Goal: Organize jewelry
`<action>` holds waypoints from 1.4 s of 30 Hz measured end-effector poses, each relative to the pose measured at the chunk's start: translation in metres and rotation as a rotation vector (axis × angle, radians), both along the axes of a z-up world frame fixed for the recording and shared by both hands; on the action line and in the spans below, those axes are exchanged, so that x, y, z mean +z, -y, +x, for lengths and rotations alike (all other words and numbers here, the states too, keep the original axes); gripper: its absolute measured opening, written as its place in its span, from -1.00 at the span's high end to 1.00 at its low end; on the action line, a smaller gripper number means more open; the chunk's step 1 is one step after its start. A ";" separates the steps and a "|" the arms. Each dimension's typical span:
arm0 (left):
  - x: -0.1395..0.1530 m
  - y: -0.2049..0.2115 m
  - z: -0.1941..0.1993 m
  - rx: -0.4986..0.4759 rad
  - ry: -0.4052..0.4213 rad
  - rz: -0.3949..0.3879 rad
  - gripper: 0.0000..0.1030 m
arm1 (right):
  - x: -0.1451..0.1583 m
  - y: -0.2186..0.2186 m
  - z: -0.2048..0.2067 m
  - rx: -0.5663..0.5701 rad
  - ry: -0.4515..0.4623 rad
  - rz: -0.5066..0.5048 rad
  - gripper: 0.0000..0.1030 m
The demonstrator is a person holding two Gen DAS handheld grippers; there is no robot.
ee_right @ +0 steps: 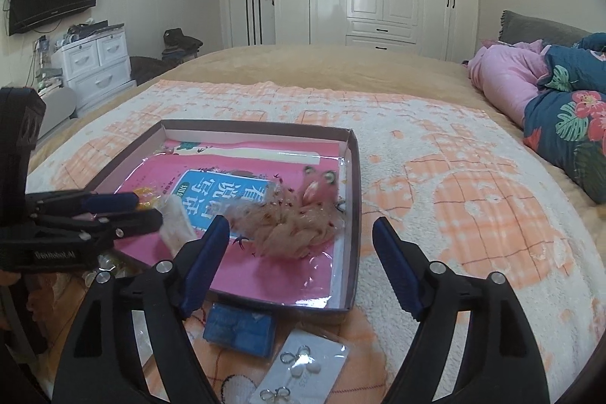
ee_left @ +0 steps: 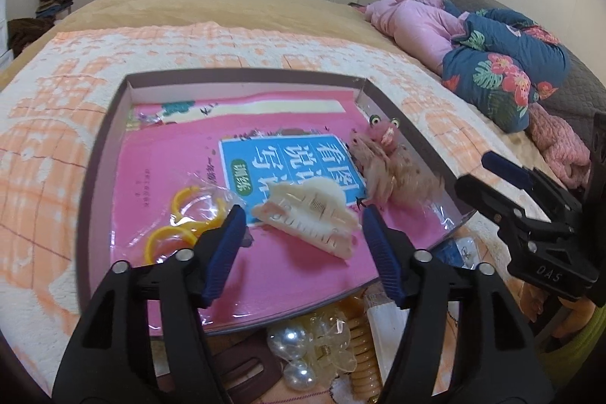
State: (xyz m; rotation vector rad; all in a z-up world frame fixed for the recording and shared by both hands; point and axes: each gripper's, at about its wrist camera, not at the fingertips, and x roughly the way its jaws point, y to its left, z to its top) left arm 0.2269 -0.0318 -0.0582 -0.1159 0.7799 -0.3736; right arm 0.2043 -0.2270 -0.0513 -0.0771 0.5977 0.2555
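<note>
While both tongs gape empty | cream claw clip (ee_left: 306,220) lies slantwise in tray (ee_left: 242,78)

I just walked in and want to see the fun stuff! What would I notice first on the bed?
Probably the shallow box on the blanket, with a bright pink book lying flat inside. On the book sit a fluffy pink scrunchie with googly eyes near the right wall, and a cream claw hair clip right between the open left gripper's fingers. Yellow rings in a clear bag lie at the clip's left.

Left hand-held gripper (ee_left: 301,226) and right hand-held gripper (ee_right: 301,264) both stand with jaws apart, tilted downward.
</note>
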 end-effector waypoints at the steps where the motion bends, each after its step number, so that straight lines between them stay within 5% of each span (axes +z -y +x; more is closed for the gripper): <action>1: 0.002 -0.001 -0.001 0.004 0.005 -0.002 -0.14 | 0.000 0.000 -0.002 -0.001 0.002 -0.001 -0.48; 12: 0.035 -0.025 -0.019 0.079 0.116 -0.037 -0.75 | 0.014 0.005 -0.025 -0.008 0.052 0.005 -0.57; 29: 0.067 -0.058 -0.065 0.169 0.219 -0.084 -0.78 | 0.042 0.002 -0.063 0.026 0.127 0.016 -0.65; 42: 0.060 -0.066 -0.091 0.185 0.204 -0.074 -0.78 | 0.037 -0.012 -0.090 0.092 0.117 0.007 -0.66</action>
